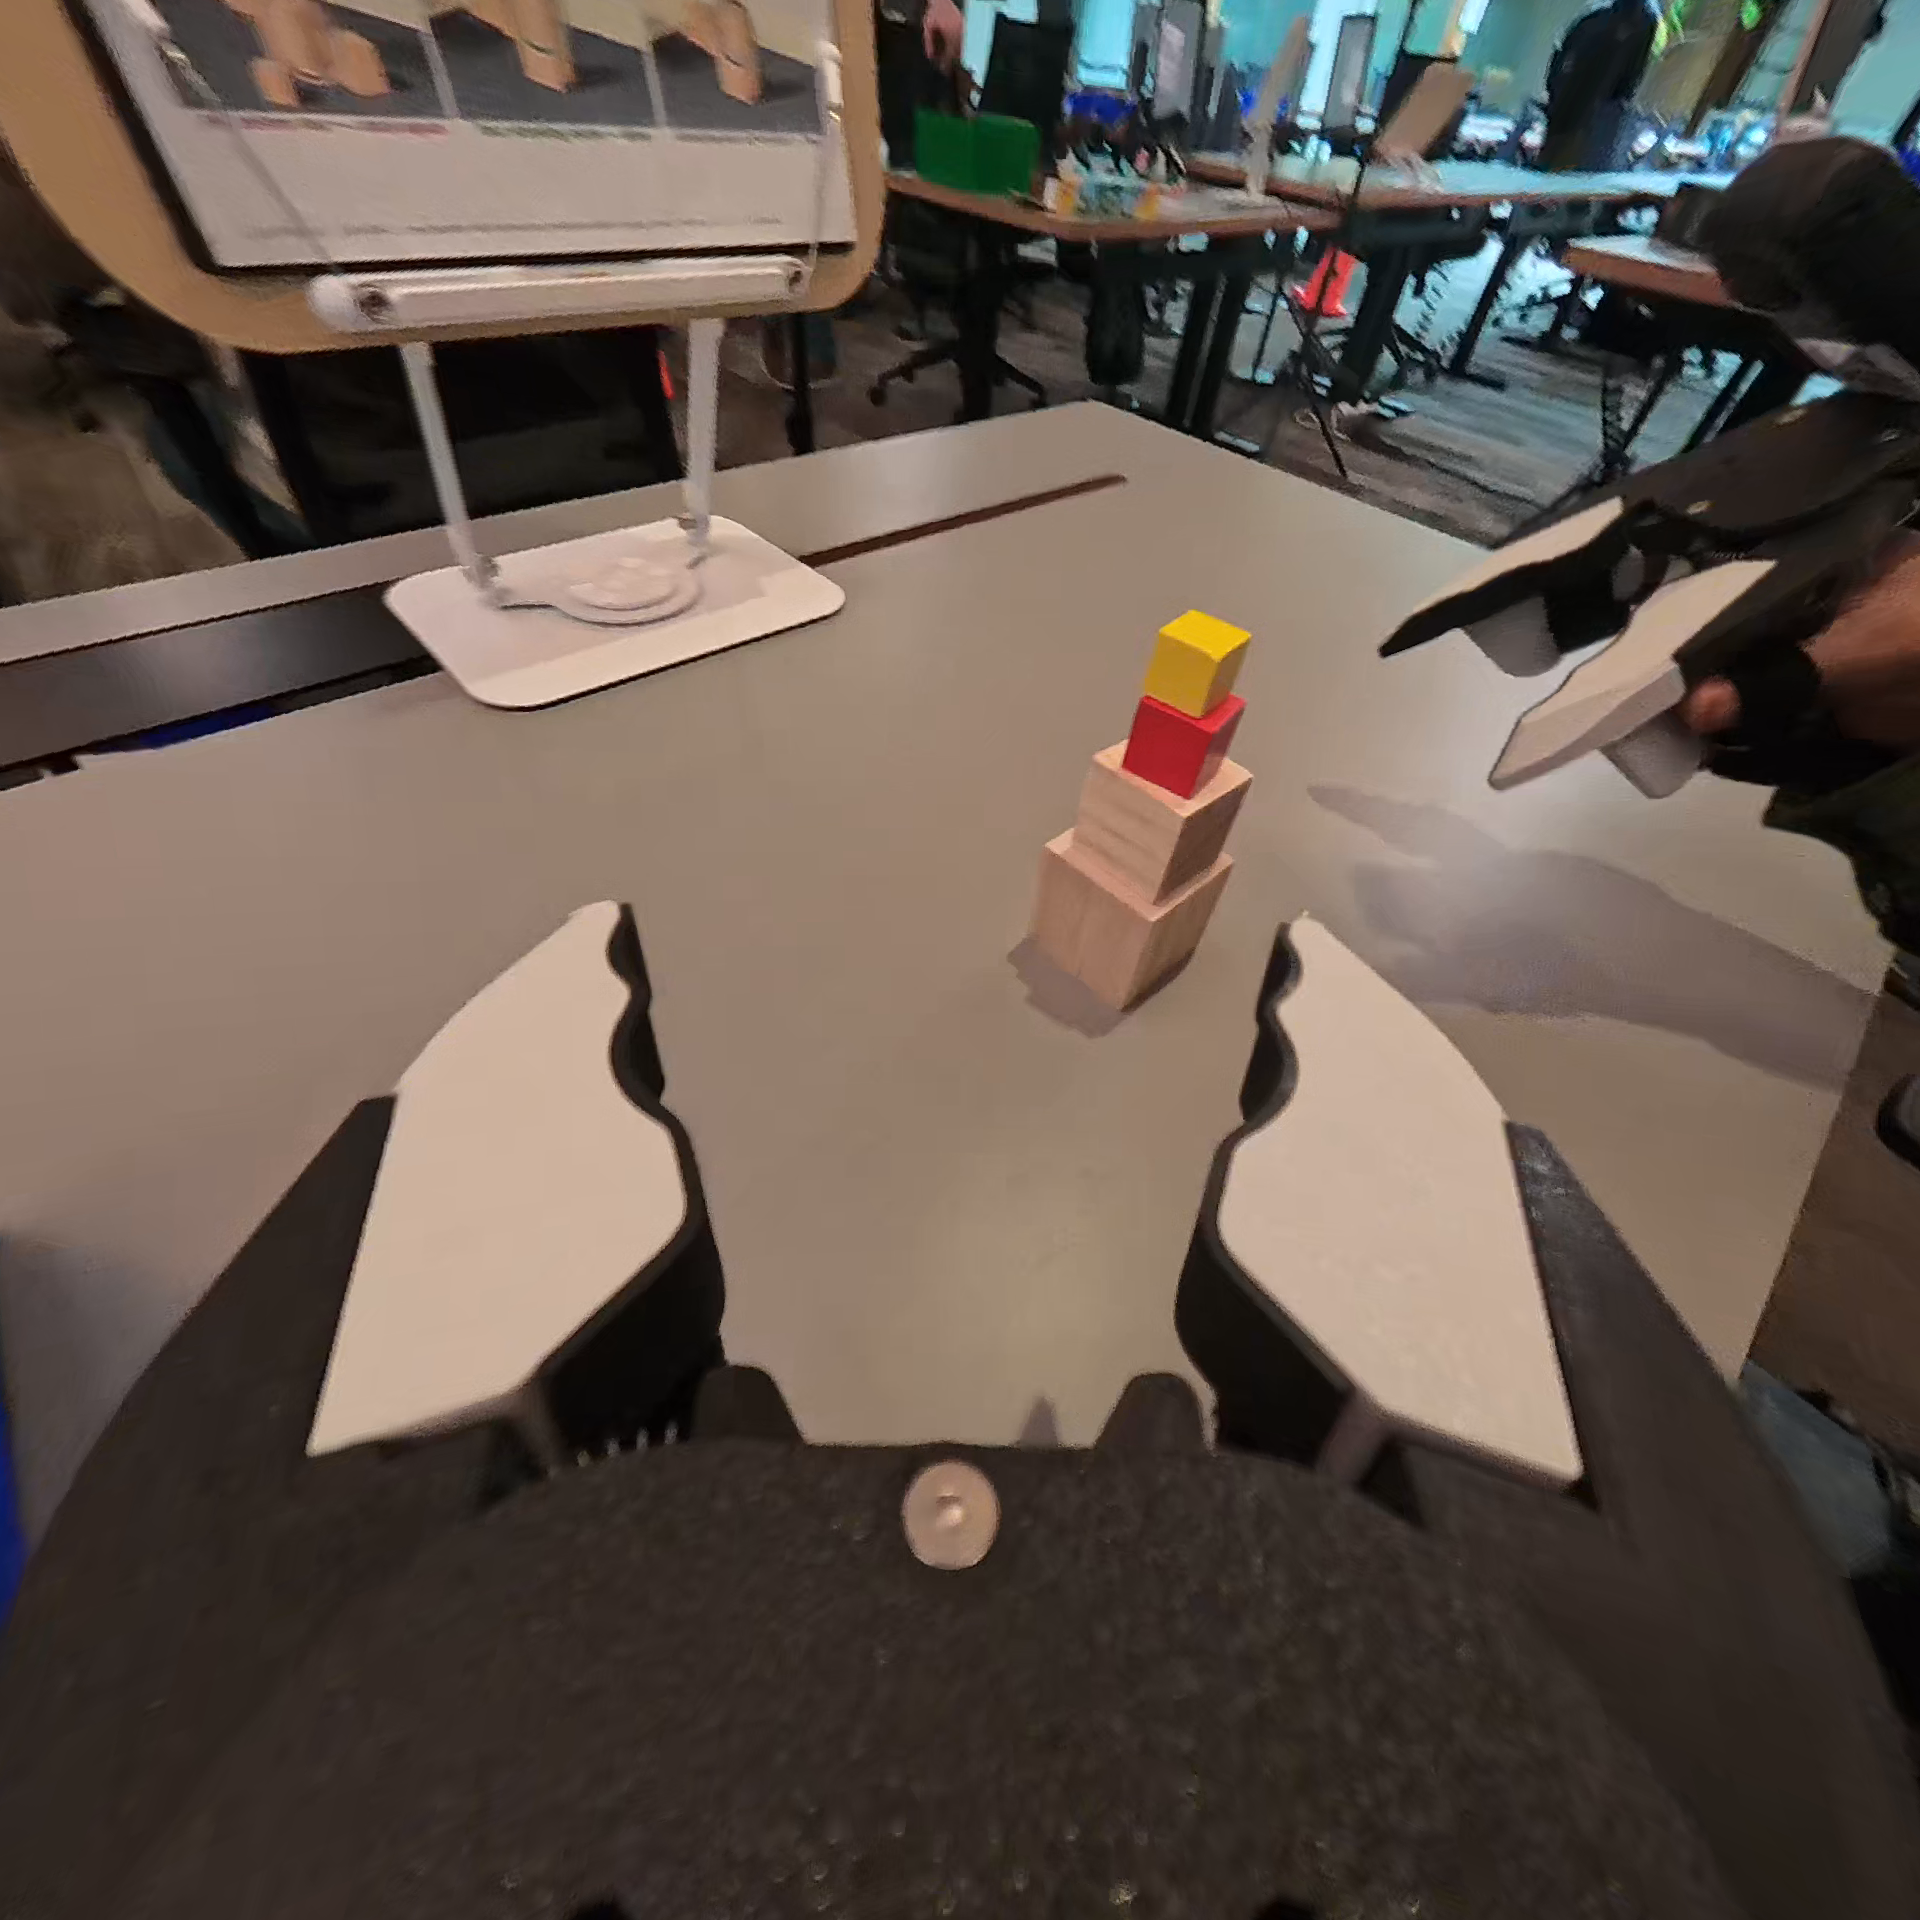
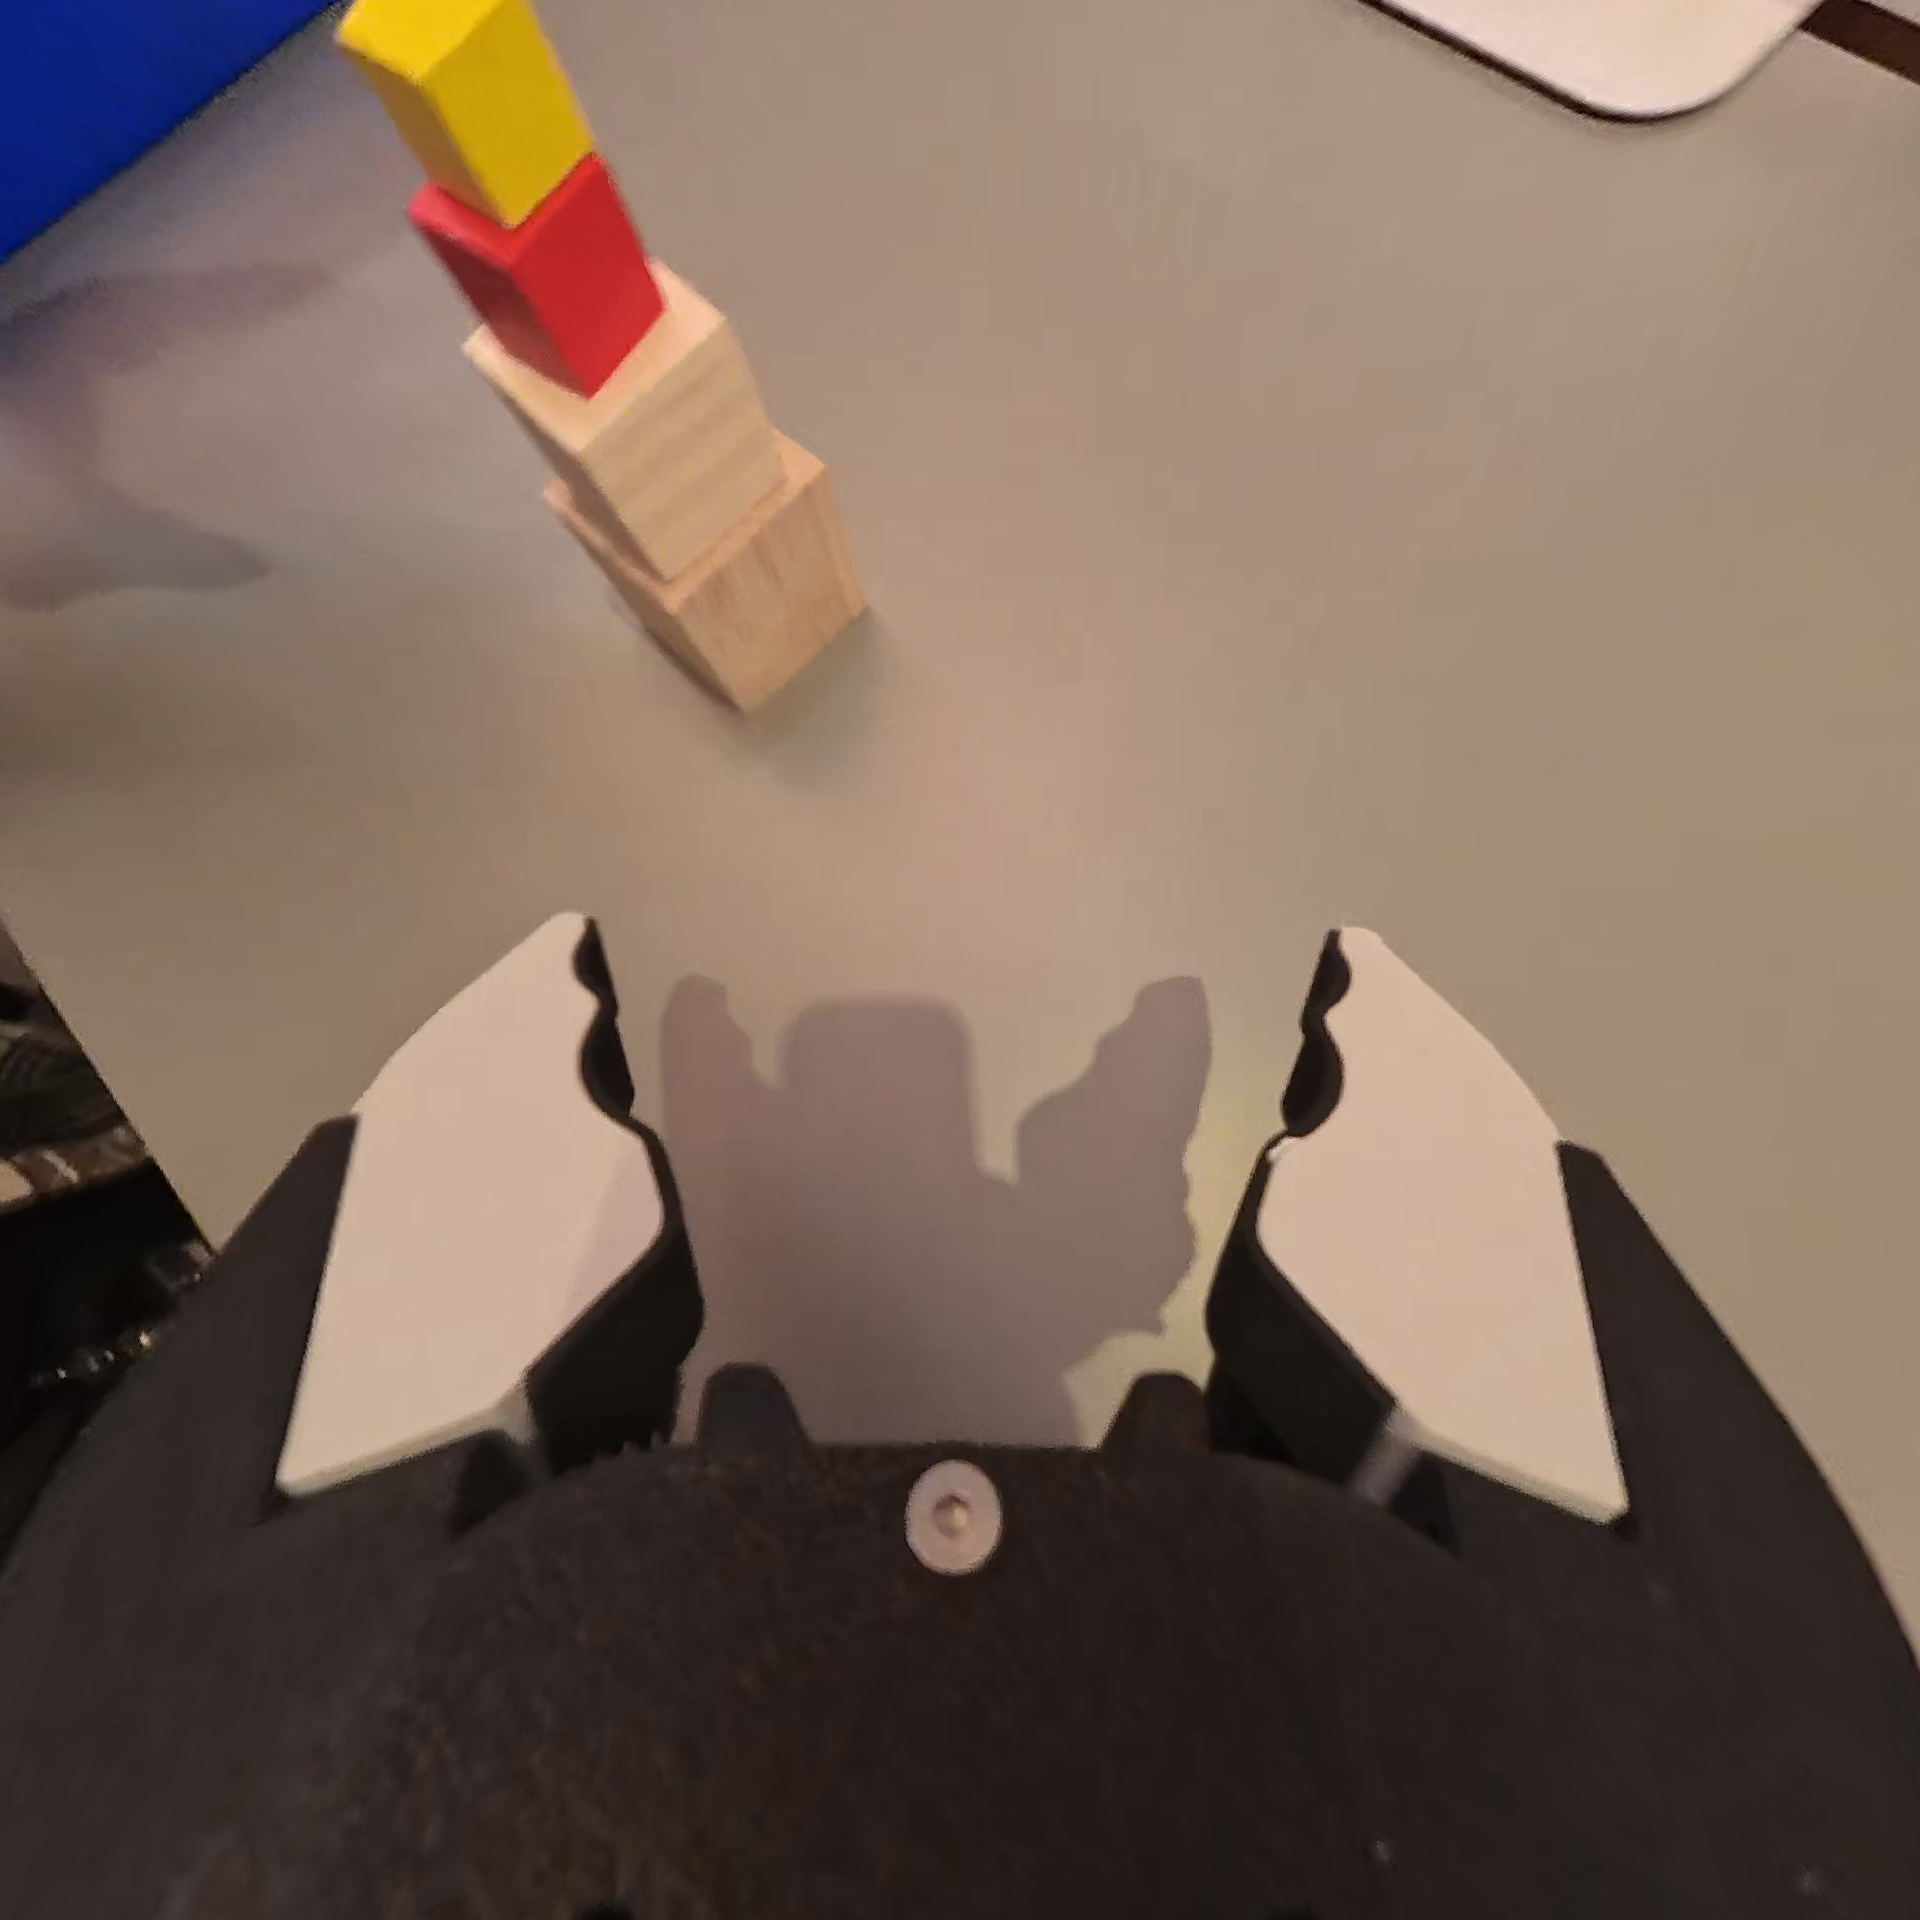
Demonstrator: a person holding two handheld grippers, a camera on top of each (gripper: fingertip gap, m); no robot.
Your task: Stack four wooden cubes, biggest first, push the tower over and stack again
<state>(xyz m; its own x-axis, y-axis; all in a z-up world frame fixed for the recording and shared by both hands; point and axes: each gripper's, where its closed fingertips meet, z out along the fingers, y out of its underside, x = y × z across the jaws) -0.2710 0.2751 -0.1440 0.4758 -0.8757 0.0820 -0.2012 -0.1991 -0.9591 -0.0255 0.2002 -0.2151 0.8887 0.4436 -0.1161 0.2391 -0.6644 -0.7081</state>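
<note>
On the grey bench (image 1: pixel 520 883) a four-cube tower (image 1: pixel 1143 831) is seen at one o'clock of the left tongs (image 1: pixel 951 935), both these and the right tongs (image 2: pixel 961 945) spread apart and empty, its light, rigid cubes judged easily toppled near the yellow top (image 1: pixel 1195 662).

No legible writing was found in either view. Faint blurred lines were seen on the instruction sheet (image 1: pixel 499 156), but nothing could be read.

Four-cube tower (image 1: pixel 1143 821) upright: two plain, red, yellow top.
</note>
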